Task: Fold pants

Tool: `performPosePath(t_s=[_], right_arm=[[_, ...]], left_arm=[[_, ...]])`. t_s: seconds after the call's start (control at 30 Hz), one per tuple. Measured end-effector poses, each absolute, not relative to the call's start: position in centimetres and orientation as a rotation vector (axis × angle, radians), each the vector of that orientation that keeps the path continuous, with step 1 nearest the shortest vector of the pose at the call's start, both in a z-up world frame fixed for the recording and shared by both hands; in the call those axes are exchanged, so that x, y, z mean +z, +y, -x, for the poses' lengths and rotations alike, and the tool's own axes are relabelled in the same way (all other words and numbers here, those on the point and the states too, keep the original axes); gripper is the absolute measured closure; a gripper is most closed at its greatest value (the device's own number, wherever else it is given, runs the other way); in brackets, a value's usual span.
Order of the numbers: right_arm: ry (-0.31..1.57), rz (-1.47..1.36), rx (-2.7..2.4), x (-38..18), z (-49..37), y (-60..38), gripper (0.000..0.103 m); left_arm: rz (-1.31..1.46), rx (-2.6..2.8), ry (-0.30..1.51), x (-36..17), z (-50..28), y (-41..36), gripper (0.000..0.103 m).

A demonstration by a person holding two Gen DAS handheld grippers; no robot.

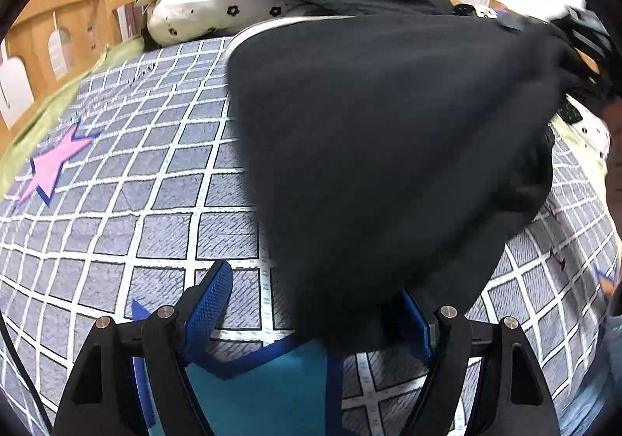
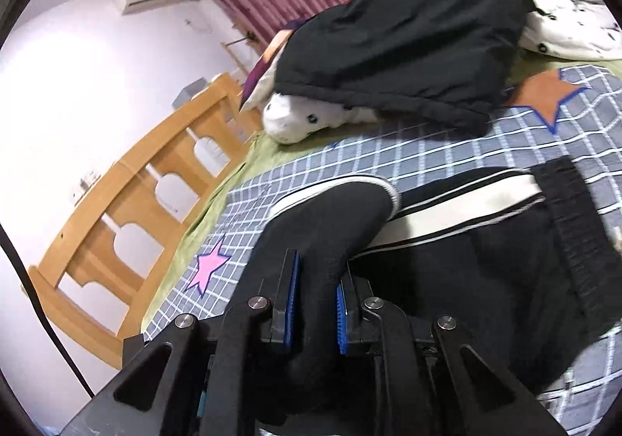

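Observation:
The black pants with a white side stripe hang in a lifted fold over the checked bed cover. My left gripper stands wide open; the cloth drapes over its right finger while the left finger is bare. In the right wrist view the pants lie on the bed with the white stripe across them. My right gripper is shut on a raised black fold of the pants between its blue pads.
A pile of dark clothing and white spotted bedding lies at the far end of the bed. A wooden bed rail runs along the left side. The checked cover bears a pink star.

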State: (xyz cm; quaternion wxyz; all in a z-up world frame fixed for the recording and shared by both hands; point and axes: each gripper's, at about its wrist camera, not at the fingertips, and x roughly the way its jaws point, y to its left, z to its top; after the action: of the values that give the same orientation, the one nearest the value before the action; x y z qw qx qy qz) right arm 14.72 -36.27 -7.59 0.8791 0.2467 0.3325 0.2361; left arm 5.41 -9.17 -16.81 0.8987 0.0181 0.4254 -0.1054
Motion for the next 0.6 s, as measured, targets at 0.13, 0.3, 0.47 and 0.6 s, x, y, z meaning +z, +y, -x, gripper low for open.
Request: performPosePath(t_s=[0.13,0.3,0.47,0.6], right_arm=[[0.587,-0.535,0.425,-6.0,-13.2,-41.4,0.087],[0.549,-0.506,0.262,-7.1,-11.5,-47.3,0.088],[0.741,-0.354,0.095,-13.4,-12.1,-47.9,0.088],[0.74,-0.287,0.081,-12.9,-11.5,-47.7,0.088]], left_arm=[[-0.046,-0.237,0.856,-16.5,-4.9,-9.1,0.023],[-0.063,-0.34,0.814,-15.3,-3.9,-10.5,0.024],[-0.057,-0.413,0.829,-15.4,-3.6,-11.1,0.025],[-0.023,-0.441,0.825,-15.1,-2.3,-10.2,0.025]])
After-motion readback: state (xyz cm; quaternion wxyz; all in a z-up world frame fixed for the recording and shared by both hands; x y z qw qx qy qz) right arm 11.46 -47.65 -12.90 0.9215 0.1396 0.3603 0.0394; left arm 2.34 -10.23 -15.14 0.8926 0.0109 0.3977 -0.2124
